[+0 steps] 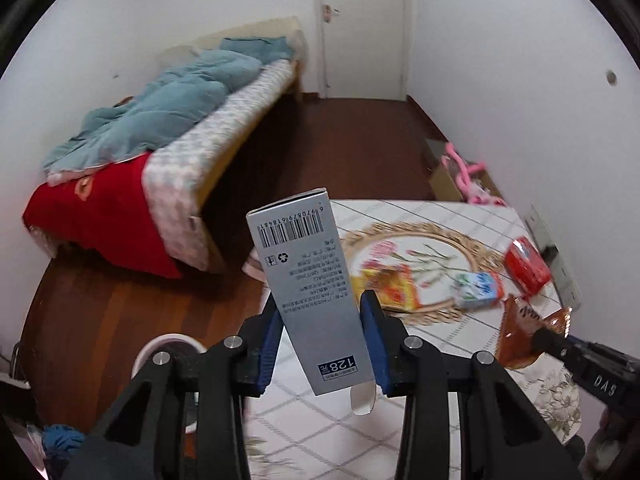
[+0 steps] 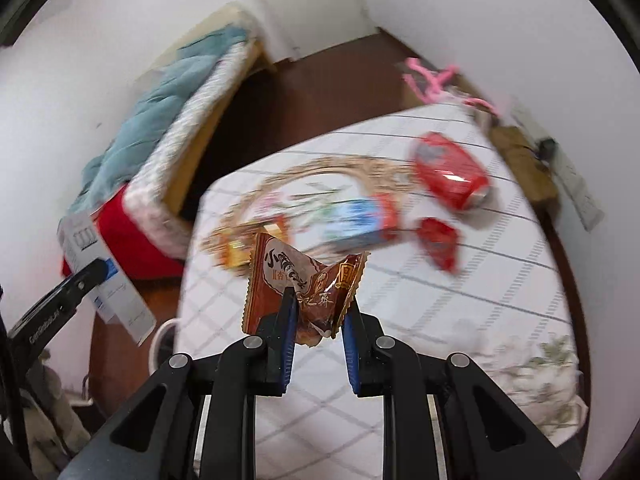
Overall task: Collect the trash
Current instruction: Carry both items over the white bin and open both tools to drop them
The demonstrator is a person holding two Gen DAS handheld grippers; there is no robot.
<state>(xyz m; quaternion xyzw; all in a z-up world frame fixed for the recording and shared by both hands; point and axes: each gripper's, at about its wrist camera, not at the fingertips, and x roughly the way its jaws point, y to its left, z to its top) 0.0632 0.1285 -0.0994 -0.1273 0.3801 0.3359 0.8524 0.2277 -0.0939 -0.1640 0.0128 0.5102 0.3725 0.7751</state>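
Observation:
My left gripper (image 1: 320, 312) is shut on a tall grey cardboard box (image 1: 308, 280) with a barcode, held upright above the table's left edge; the box also shows in the right wrist view (image 2: 108, 276). My right gripper (image 2: 318, 308) is shut on a crumpled brown snack wrapper (image 2: 296, 276), lifted above the table; the wrapper also shows in the left wrist view (image 1: 520, 332). On the table (image 1: 440, 344) lie a red can (image 2: 448, 172), a blue-and-white carton (image 2: 360, 220), an orange-yellow packet (image 1: 392, 288) and a small red wrapper (image 2: 438, 244).
The table has a white checked cloth with a floral wreath print (image 1: 412, 236). A white bin (image 1: 168, 348) stands on the wooden floor left of the table. A bed (image 1: 160, 140) with blue and red covers is at the left. A cardboard box with pink items (image 1: 464, 176) sits behind the table.

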